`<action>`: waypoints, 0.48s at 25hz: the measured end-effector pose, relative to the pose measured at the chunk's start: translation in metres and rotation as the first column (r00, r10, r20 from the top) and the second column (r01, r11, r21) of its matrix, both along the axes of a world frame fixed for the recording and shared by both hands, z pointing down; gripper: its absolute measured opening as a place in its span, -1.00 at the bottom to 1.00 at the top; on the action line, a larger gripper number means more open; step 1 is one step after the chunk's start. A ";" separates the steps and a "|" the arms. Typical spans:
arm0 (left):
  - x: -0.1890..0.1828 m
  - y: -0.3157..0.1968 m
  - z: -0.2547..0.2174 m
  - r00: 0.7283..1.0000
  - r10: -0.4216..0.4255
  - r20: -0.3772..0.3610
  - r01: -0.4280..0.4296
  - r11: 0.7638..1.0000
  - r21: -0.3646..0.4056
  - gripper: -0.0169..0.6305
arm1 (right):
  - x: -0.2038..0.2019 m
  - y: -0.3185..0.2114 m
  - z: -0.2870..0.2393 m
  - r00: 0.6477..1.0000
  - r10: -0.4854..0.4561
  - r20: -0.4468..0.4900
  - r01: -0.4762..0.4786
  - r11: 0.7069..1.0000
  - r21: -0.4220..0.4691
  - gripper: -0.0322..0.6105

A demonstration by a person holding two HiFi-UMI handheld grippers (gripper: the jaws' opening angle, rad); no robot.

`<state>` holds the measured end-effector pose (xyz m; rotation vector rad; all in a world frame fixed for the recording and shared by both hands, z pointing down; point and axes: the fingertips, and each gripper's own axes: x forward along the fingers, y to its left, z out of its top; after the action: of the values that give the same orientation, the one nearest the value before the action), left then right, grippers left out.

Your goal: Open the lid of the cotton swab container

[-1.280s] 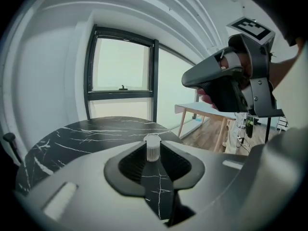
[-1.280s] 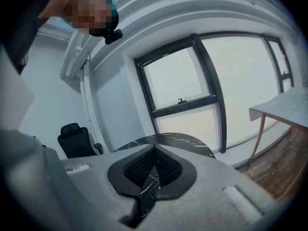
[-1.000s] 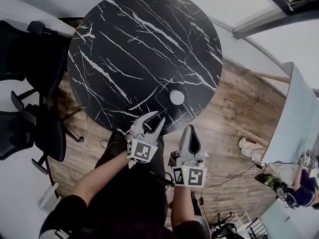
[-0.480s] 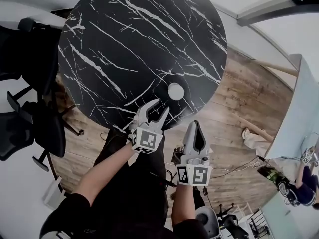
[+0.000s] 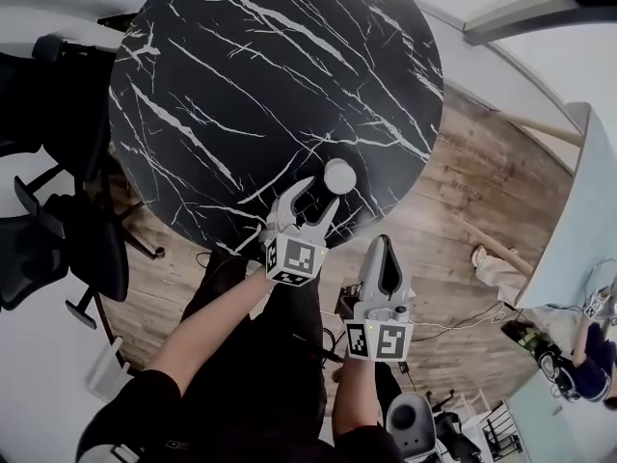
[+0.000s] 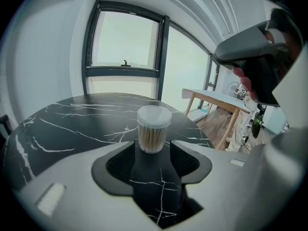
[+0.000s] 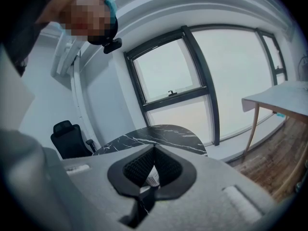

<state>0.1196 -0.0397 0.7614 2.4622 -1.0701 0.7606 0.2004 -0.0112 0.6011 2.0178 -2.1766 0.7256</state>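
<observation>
The cotton swab container [image 5: 339, 176] is a small clear tub with a white lid, standing upright near the front edge of the round black marble table [image 5: 241, 85]. In the left gripper view the container [image 6: 153, 130], full of swabs, stands just past the fingertips with its lid on. My left gripper [image 5: 316, 199] [image 6: 152, 150] is open; its jaws have just been opening, with nothing between the pads. My right gripper [image 5: 383, 249] [image 7: 153, 150] is shut and empty, off the table's edge and over the floor.
Black office chairs [image 5: 58, 249] stand left of the table. A pale table with wooden legs [image 5: 578, 230] [image 6: 216, 100] is off to the right on the wooden floor. A large window [image 6: 125, 47] lies beyond the marble table.
My left gripper has moved forward towards the container and its jaws have spread wider. The right gripper stays shut near the table's edge.
</observation>
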 end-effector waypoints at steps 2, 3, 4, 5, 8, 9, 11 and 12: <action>0.001 -0.003 0.004 1.000 -0.005 0.005 0.005 1.000 -0.009 -0.23 | 0.002 0.001 0.002 1.000 -0.001 -0.001 0.001 1.000 -0.003 -0.90; 0.003 -0.005 0.006 1.000 -0.007 0.006 0.007 1.000 -0.014 -0.22 | 0.003 0.002 0.003 1.000 -0.001 -0.001 0.001 1.000 -0.007 -0.90; 0.004 -0.006 0.008 1.000 -0.008 0.008 0.008 1.000 -0.018 -0.20 | 0.005 0.002 0.004 1.000 -0.002 -0.002 0.002 1.000 -0.011 -0.90; 0.005 -0.007 0.009 1.000 -0.009 0.009 0.009 1.000 -0.020 -0.18 | 0.006 0.003 0.005 1.000 -0.002 -0.004 0.002 1.000 -0.015 -0.90; 0.007 -0.012 0.010 1.000 -0.020 0.007 0.020 1.000 -0.019 -0.17 | 0.011 0.003 0.008 1.000 0.003 -0.008 -0.004 1.000 -0.019 -0.90; 0.007 -0.013 0.010 1.000 -0.028 0.004 0.028 0.999 -0.020 -0.17 | 0.012 0.003 0.009 1.000 0.009 -0.010 -0.009 1.000 -0.018 -0.90; 0.008 -0.016 0.012 0.999 -0.046 0.002 0.046 0.999 -0.027 -0.16 | 0.016 0.002 0.011 1.000 0.018 -0.012 -0.018 1.000 -0.018 -0.90; 0.009 -0.017 0.012 0.999 -0.053 0.002 0.053 0.998 -0.030 -0.14 | 0.017 0.001 0.011 1.000 0.021 -0.013 -0.021 1.000 -0.020 -0.90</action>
<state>0.1285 -0.0565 0.7736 2.3989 -1.1118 0.7565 0.2173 -0.0101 0.6123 2.0327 -2.1359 0.7316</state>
